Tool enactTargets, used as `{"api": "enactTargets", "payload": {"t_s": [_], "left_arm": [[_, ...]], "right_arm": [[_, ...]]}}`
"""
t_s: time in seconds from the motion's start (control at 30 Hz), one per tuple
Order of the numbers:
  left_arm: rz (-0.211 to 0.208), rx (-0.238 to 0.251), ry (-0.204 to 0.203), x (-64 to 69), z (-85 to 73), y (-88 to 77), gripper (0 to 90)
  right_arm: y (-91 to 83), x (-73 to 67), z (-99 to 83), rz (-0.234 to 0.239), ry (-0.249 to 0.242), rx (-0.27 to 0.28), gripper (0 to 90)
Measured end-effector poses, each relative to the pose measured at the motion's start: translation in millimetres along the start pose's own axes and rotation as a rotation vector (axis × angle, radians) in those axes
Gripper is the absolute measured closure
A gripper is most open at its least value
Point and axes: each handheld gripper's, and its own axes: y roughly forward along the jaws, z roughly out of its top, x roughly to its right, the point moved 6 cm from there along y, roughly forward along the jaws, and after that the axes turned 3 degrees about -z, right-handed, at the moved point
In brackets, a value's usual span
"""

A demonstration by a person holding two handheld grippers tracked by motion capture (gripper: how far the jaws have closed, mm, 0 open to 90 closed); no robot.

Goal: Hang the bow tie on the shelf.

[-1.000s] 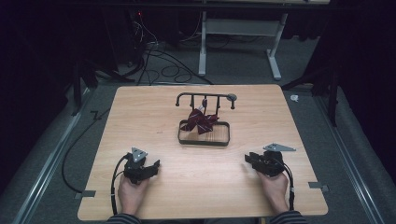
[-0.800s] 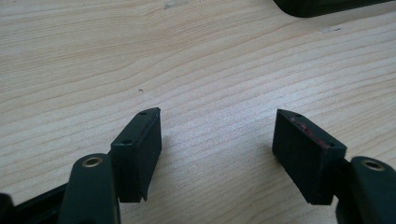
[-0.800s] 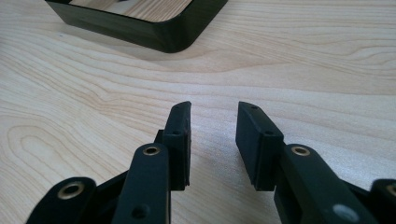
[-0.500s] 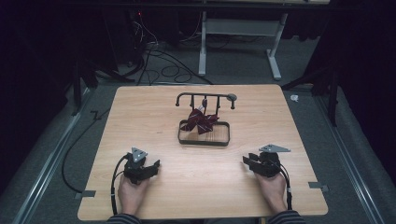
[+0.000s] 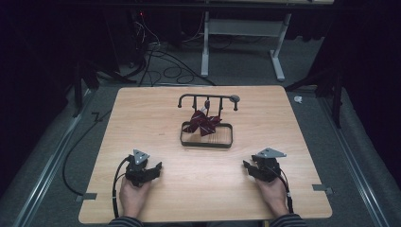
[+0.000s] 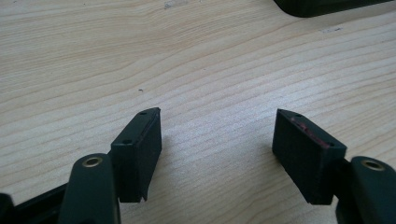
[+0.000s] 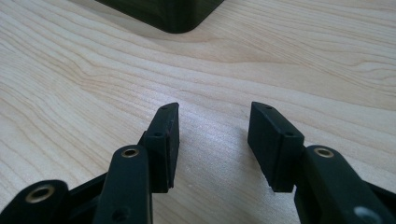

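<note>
Bow tie (image 5: pixel 202 124) in tray (image 5: pixel 206 143), well ahead of my empty, just-opened right gripper (image 5: pixel 249 166); careless reach may topple its rack (image 5: pixel 208 99).

A light wooden table (image 5: pixel 156 118) with rounded corners stands on a grey floor (image 5: pixel 52 156). Its top shows a pale grain running across it, plain in both gripper views. Toward the far middle of the table sits a dark tray (image 5: pixel 206 142) with a low rim and rounded corners, carrying a dark rack (image 5: pixel 208 98) with a bar across its top. A dark red bow (image 5: pixel 202 124) lies partly inside the tray, under the bar. A corner of the tray (image 7: pixel 163 14) shows at the top of the right gripper view, and an edge of it (image 6: pixel 327 5) at the top of the left gripper view. Small strips of tape (image 5: pixel 321 187) mark the table's near corners.
</note>
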Motion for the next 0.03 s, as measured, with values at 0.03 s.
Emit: {"api": "enactTargets", "payload": {"t_s": [0.03], "left_arm": [[0.0, 0.0, 0.0, 0.0, 0.0, 0.0, 33.4]], "right_arm": [[0.0, -0.1, 0.0, -0.002, -0.003, 0.0, 55.0]]}}
